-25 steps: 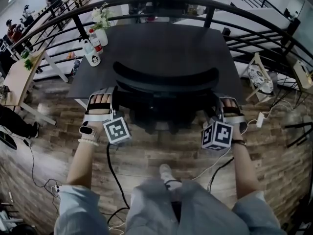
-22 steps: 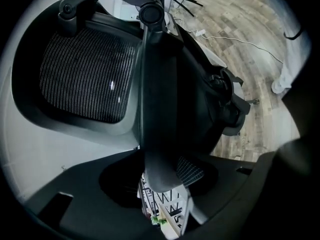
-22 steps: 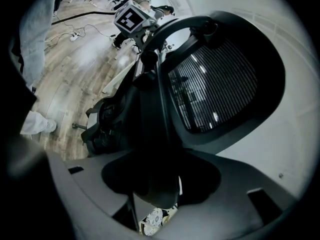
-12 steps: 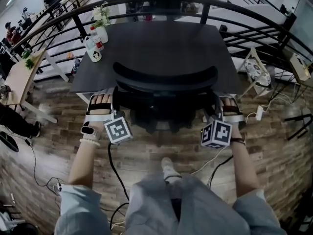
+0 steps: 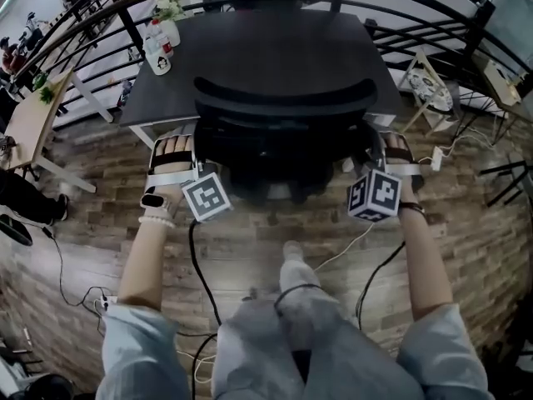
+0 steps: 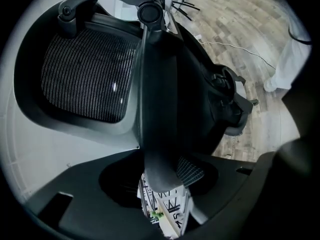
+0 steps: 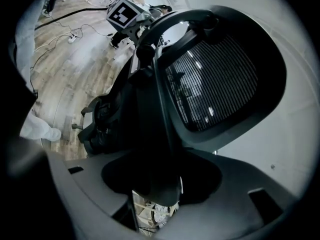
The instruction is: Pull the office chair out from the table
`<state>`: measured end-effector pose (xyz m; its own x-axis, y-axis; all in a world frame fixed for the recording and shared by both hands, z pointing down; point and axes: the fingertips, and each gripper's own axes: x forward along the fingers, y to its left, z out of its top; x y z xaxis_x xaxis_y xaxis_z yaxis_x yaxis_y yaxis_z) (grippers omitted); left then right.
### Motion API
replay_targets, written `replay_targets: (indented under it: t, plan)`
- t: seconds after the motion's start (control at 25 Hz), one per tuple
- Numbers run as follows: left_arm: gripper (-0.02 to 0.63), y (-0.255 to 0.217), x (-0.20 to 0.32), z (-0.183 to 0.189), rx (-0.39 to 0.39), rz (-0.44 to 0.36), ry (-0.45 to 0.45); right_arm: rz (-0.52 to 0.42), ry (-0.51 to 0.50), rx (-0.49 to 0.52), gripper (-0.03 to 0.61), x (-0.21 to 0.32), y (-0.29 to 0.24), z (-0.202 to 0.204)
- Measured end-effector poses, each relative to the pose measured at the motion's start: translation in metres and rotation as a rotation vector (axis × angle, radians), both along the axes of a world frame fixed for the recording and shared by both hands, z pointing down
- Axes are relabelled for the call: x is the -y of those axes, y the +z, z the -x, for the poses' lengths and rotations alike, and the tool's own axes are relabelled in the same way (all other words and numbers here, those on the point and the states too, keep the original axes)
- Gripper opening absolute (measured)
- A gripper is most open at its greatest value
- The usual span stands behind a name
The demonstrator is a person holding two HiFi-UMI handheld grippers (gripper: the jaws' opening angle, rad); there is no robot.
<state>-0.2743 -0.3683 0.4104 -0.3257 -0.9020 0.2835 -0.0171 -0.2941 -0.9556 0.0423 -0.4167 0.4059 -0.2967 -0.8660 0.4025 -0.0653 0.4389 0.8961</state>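
Pulling step in hand: left gripper (image 6: 160, 179) and right gripper (image 7: 155, 184) each clamp a side of the office chair (image 5: 283, 107) (apparently firmly). It sits mid-frame, close against the table (image 5: 266, 40). Next: draw back evenly.

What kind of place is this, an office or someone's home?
Most likely an open office, perhaps on an upper level: an office chair stands at a dark table, a black railing runs around them, and another desk stands off to the side.
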Motion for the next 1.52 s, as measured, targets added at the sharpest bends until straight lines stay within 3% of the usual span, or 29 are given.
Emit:
replay_targets:
  t: [0.2,0.32,0.8,1.32,1.52]
  plan:
    - [0.204,-0.001,-0.028,-0.017,-0.004,-0.014,0.033,0.011,0.040,0.007,0.207,-0.025,0.002,-0.015]
    - [0.204,0.004,-0.036,-0.024,-0.014,0.018,0.029,0.035,0.059,-0.005,0.207,-0.033,0.004,-0.021]
    - [0.204,0.008,-0.090,-0.075,-0.011,0.058,0.053,0.036,0.040,0.020,0.207,-0.090,0.003,-0.073]
    - [0.204,0.006,-0.188,-0.135,-0.041,0.055,0.041,0.026,0.015,0.033,0.212,-0.163,0.000,-0.126]
    - [0.204,0.004,-0.226,-0.146,-0.028,0.018,0.020,0.021,-0.027,0.031,0.212,-0.202,0.002,-0.140]
